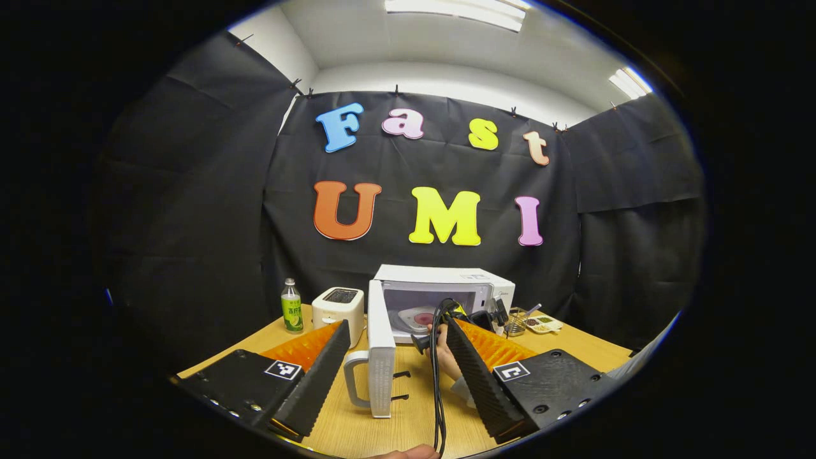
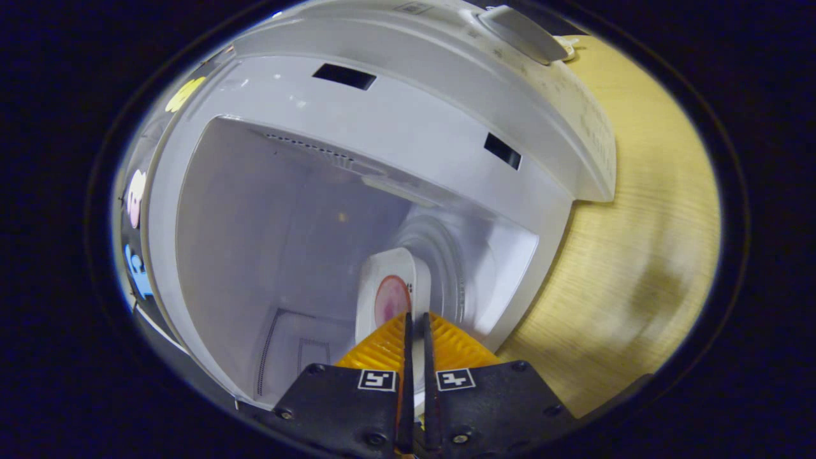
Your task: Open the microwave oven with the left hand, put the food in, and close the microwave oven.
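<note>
The white microwave point(image 1: 446, 278) stands at the back of the wooden table with its door point(image 1: 381, 363) swung wide open toward me. Inside, on the glass turntable point(image 2: 446, 255), sits a white plate point(image 2: 389, 280) of pinkish-red food point(image 2: 391, 301). My right gripper point(image 2: 416, 317) is shut on the plate's near rim, reaching into the cavity. In the left gripper view that right gripper point(image 1: 454, 312) and the hand point(image 1: 448, 360) holding it are at the oven's mouth. My left gripper point(image 1: 396, 325) is open, held back from the door, with nothing between its fingers.
A white toaster point(image 1: 338, 307) and a green-labelled bottle point(image 1: 292, 307) stand left of the microwave. A small tray of condiments point(image 1: 542, 324) and a wire holder point(image 1: 515, 322) lie to its right. A black cable point(image 1: 437, 389) hangs from the right gripper.
</note>
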A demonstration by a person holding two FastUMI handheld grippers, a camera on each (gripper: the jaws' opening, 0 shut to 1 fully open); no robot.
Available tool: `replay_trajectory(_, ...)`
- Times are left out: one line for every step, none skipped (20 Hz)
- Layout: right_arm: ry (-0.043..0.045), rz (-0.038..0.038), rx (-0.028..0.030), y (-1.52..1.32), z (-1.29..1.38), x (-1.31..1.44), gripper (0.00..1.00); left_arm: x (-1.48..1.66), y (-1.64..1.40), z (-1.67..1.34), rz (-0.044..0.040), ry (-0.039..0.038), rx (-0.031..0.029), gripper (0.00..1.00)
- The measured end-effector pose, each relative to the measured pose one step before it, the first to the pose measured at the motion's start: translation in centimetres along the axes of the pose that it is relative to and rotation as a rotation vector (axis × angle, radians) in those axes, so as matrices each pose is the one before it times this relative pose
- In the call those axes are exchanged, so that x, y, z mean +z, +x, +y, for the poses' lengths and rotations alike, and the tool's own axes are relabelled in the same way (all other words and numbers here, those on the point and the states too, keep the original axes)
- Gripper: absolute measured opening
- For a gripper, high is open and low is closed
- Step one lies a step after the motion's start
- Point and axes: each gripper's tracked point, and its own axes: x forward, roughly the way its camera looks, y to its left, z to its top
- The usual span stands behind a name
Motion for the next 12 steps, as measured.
replay_trajectory(-0.00482, -0.00097, 0.00382, -0.080, 0.059, 0.038, 0.11, 0.009, 0.018, -0.205, -0.00398, -0.00050, -0.00355, 0.93)
replay_trajectory(-0.00959, 0.00721, 0.01316, -0.102, 0.196, -0.207, 0.04, 0.007, -0.171, -0.020, -0.00301, -0.00171, -0.00341, 0.93)
replay_trajectory(0.00450, 0.00260, 0.00858, -0.184, 0.129, -0.026, 0.13, -0.038, 0.012, 0.091, -0.00207, -0.00273, 0.00167, 0.93)
replay_trajectory(-0.00295, -0.01098, 0.00307, -0.079, -0.057, 0.259, 0.17, -0.039, 0.003, 0.109, -0.00128, -0.00324, 0.00283, 0.93)
replay_trajectory(-0.00794, 0.00105, 0.01660, -0.350, 0.301, 0.104, 0.19, -0.078, 0.052, -0.033, 0.00192, -0.00366, 0.00115, 0.93)
replay_trajectory(-0.02140, 0.00332, 0.02579, -0.322, 0.563, 0.131, 0.17, -0.136, -0.167, 0.051, 0.00607, -0.00495, 0.00236, 0.93)
replay_trajectory(-0.02872, -0.00502, 0.03324, -0.438, 0.808, 0.315, 0.43, -0.121, -0.100, 0.147, 0.00251, -0.00264, 0.00634, 0.93)
replay_trajectory(-0.03859, -0.00494, 0.01093, -0.471, 0.495, 0.409, 0.67, 0.077, -0.140, 0.211, 0.00027, -0.00035, 0.00747, 0.93)
replay_trajectory(-0.04784, -0.00848, -0.03673, -0.416, -0.544, -0.181, 0.91, -0.002, -0.118, 0.178, 0.00135, -0.00076, 0.00609, 0.93)
replay_trajectory(-0.02435, -0.00560, -0.00166, -0.634, 0.091, 0.037, 1.00, -0.038, -0.208, 0.122, -0.00041, -0.00193, 0.00418, 0.93)
replay_trajectory(-0.01809, 0.00436, 0.01639, -0.407, 0.281, -0.149, 0.99, 0.114, -0.246, 0.130, -0.00265, -0.00250, 0.00399, 0.93)
replay_trajectory(-0.03172, 0.01051, 0.00496, -0.425, -0.103, -0.256, 1.00, 0.087, -0.354, 0.159, -0.00098, -0.00231, 0.00289, 0.93)
